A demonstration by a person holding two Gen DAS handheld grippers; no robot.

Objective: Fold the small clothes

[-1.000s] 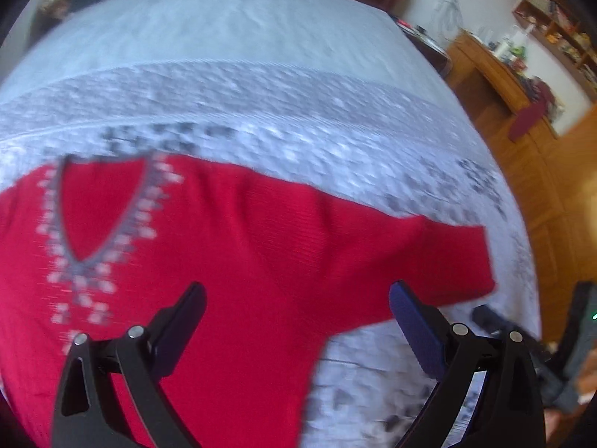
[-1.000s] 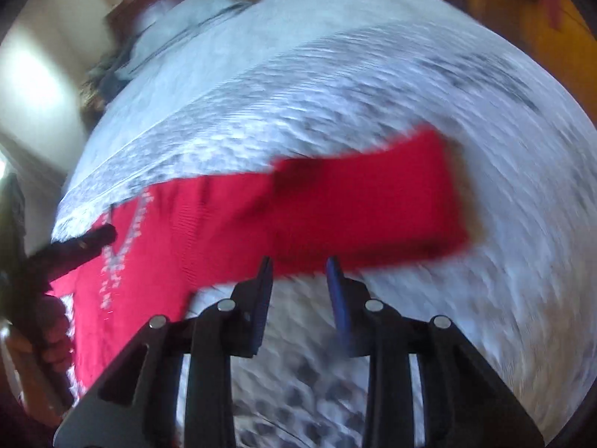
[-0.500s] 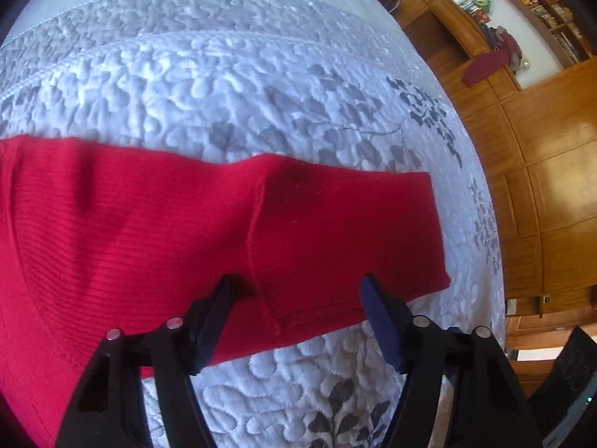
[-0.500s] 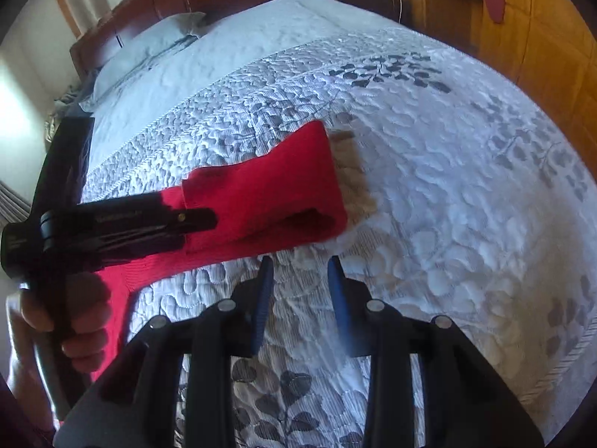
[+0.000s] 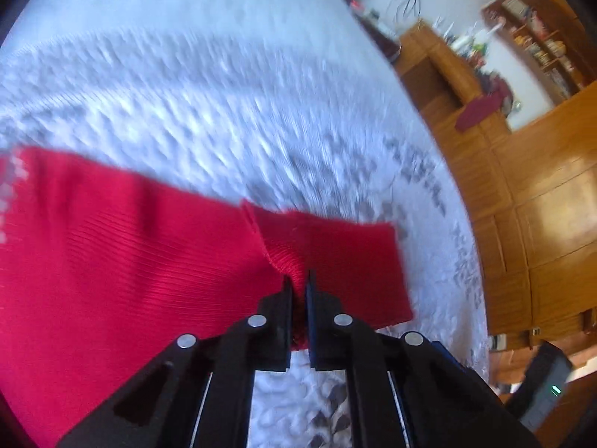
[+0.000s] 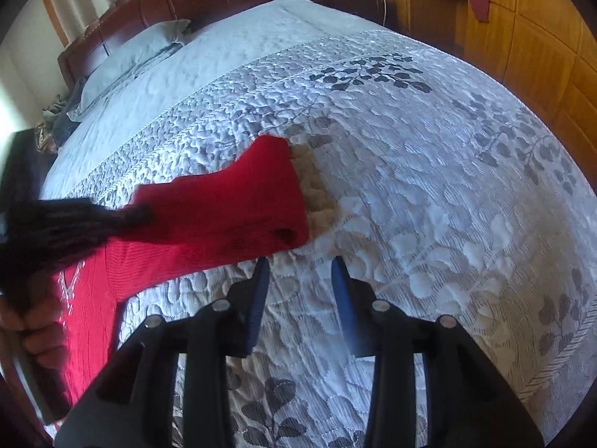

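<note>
My left gripper (image 5: 297,286) was wide apart half a sec ago; now it's pinched on the red top (image 5: 123,246) at the sleeve seam, near the bed's (image 6: 429,156) right edge. So the sleeve fold can start, I think. Top lies flat on the bed, sleeve (image 6: 238,201) out. Right gripper (image 6: 298,267) hangs apart w/ nothing in it, just beside the cuff.

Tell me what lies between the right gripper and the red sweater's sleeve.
Only bare quilt: in the right wrist view the open right gripper hovers just short of the sleeve, apart from it.
</note>
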